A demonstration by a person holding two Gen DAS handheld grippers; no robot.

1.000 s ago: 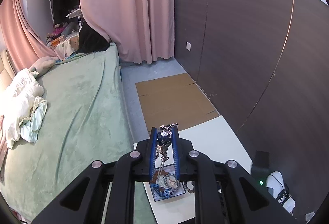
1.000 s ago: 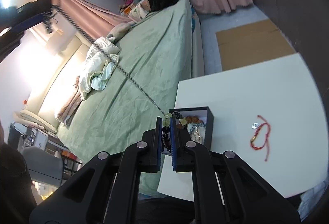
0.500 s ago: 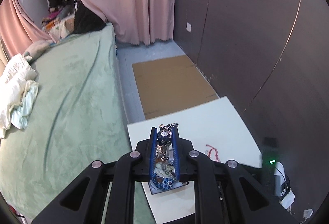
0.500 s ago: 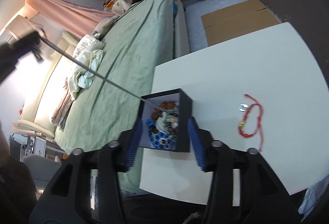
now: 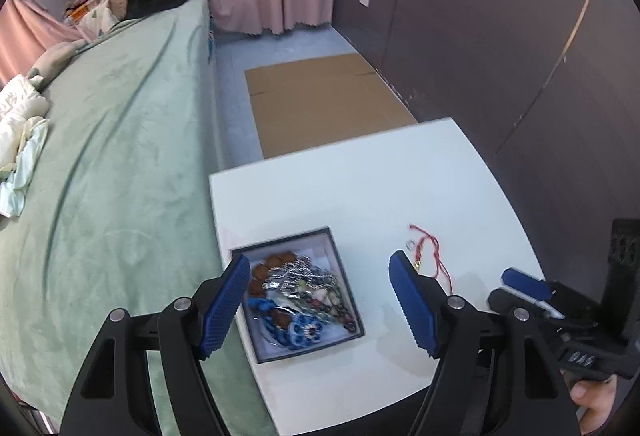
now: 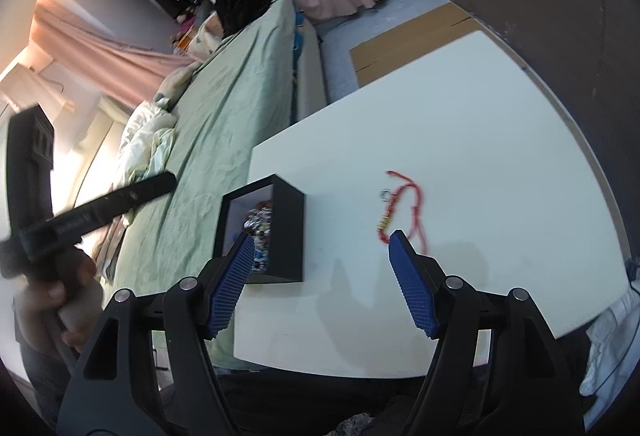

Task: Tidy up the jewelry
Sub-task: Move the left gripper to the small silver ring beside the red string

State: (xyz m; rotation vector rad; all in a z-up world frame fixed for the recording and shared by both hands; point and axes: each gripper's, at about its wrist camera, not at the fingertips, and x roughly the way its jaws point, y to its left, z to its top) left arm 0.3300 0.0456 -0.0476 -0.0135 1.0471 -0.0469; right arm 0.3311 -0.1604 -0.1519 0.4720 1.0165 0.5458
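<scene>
A black open box [image 5: 338, 268] on the white table [image 5: 360, 187] holds a heap of jewelry [image 5: 300, 288]: beads, a silver chain, blue pieces. My left gripper [image 5: 320, 302] hangs over it, its jaws opening, with nothing between the pads. A red string bracelet [image 5: 430, 252] and a small ring [image 5: 410, 244] lie right of the box. In the right wrist view the box [image 6: 288, 228] sits left of centre and the bracelet [image 6: 404, 203] ahead. My right gripper [image 6: 322, 276] is above the table, its jaws opening and empty.
A bed with a green cover [image 5: 112, 163] runs along the table's left side. Flat cardboard [image 5: 324, 103] lies on the floor beyond the table, and a dark wall panel [image 5: 500, 35] stands to the right. A hand [image 6: 60, 296] carries the left gripper.
Both grippers were shut on the ends of a long chain necklace; both have opened and the chain now lies in the box. The left gripper has come down toward the box.
</scene>
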